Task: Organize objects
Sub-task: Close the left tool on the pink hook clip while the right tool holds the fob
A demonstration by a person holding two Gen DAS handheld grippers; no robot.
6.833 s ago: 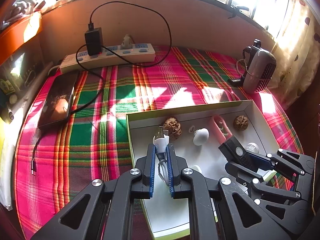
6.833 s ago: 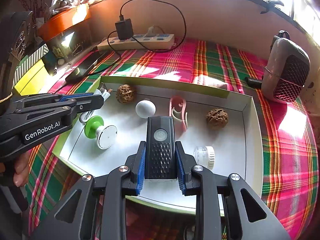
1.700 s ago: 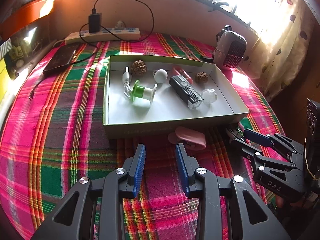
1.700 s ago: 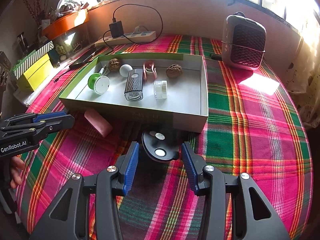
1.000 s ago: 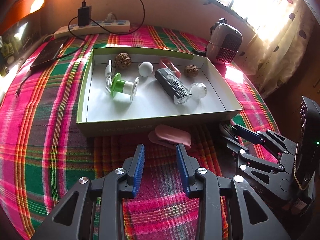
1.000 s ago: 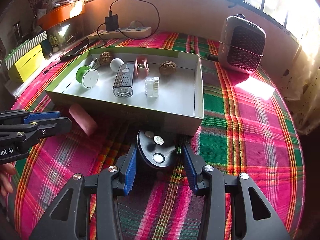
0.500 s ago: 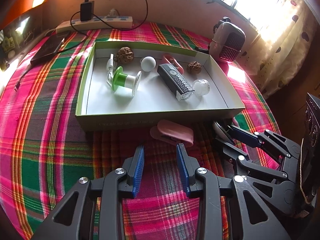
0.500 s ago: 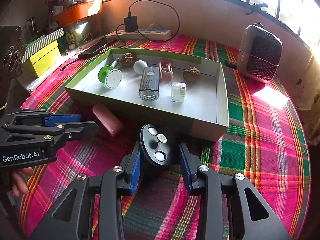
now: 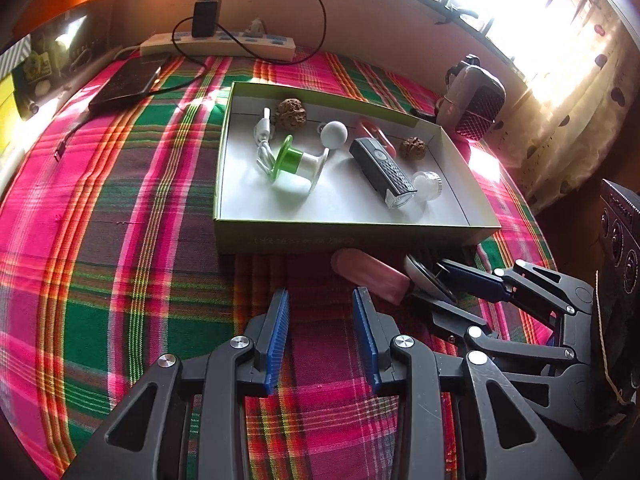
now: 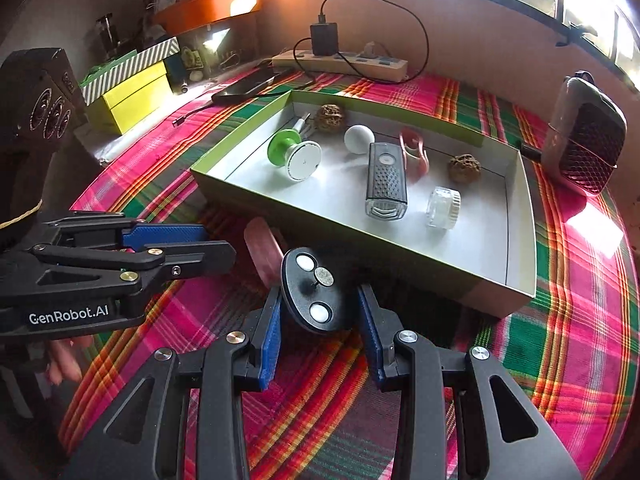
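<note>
Open box (image 9: 280, 236) on tablecloth (image 9: 100, 240). Inside: spool (image 9: 298, 162), cable (image 9: 262, 136) at left; torch (image 9: 382, 172) centre; jar (image 9: 428, 184) right; two walnuts (image 9: 292, 112) along rear wall. Case (image 9: 370, 274) before box. Power strip (image 9: 220, 42) behind, heater (image 9: 474, 102) rear right.

Left of the green-rimmed box (image 9: 224, 184) the plaid-covered desk (image 9: 120, 280) lies bare; its near wall blocks straight ahead, with a pink case (image 9: 370, 274) just before it.
</note>
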